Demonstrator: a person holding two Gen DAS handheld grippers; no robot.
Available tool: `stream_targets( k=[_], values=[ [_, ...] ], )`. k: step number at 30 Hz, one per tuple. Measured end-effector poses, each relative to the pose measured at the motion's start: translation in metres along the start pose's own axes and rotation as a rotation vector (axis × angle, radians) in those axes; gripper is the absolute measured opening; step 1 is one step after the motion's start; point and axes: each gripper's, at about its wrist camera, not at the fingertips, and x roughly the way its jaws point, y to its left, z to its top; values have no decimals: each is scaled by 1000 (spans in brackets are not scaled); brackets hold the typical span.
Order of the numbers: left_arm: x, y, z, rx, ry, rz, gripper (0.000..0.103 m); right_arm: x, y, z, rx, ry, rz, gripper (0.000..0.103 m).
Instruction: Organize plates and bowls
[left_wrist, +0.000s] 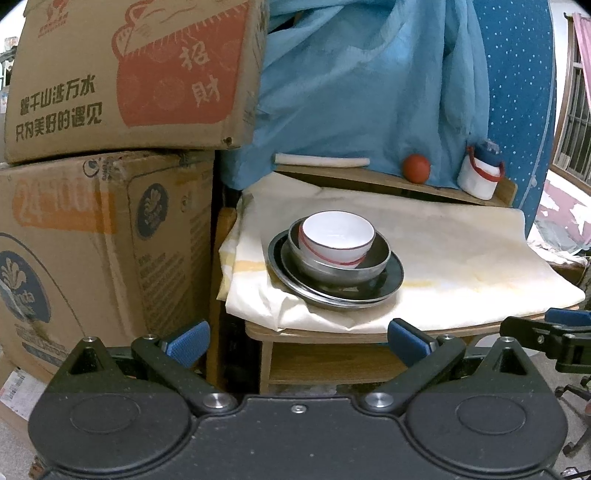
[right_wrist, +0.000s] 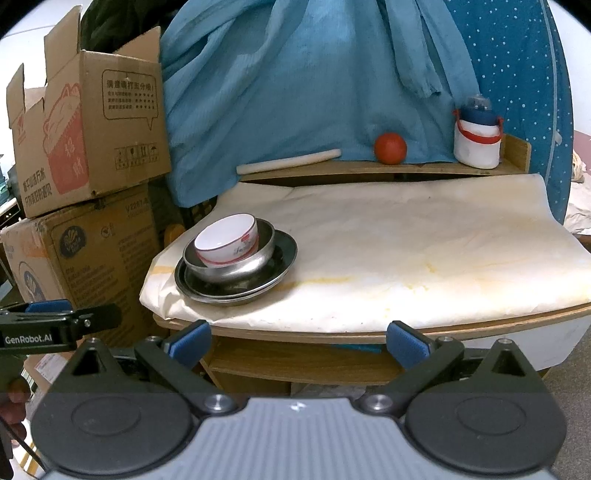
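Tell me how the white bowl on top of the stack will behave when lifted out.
The white bowl sits tilted inside the metal bowl, so it probably rocks when touched. It looks glazed, likely slippery and chippable. The left gripper and right gripper both stand open, short of the table.

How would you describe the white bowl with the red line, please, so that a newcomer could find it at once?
Find the wooden table covered with a cream cloth; a stack of dishes sits near its left end. On the dark metal plates rests a grey metal bowl, and inside it, tilted, sits the white bowl with the red line, the stack's only white piece.
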Motion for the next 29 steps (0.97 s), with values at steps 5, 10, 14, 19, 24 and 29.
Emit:
stream_targets(
  k=[5,10,14,19,24,29],
  values=[
    [3,2,1,-7,11,-8,102,1,0,0,1,2,1,103],
    [5,2,2,-11,16,-17,102,1,0,0,1,3,2,103],
    [6,3,2,-13,17,-22,102,3,0,1,3,9,4,103],
    [9,3,4,-14,26,-14,102,11,-2,3,6,21,10,103],
    [13,4,5,-18,38,-9,102,17,-2,5,7,35,13,103],
    [18,4,6,-17,51,5,102,26,0,5,7,56,22,103]
  ],
)
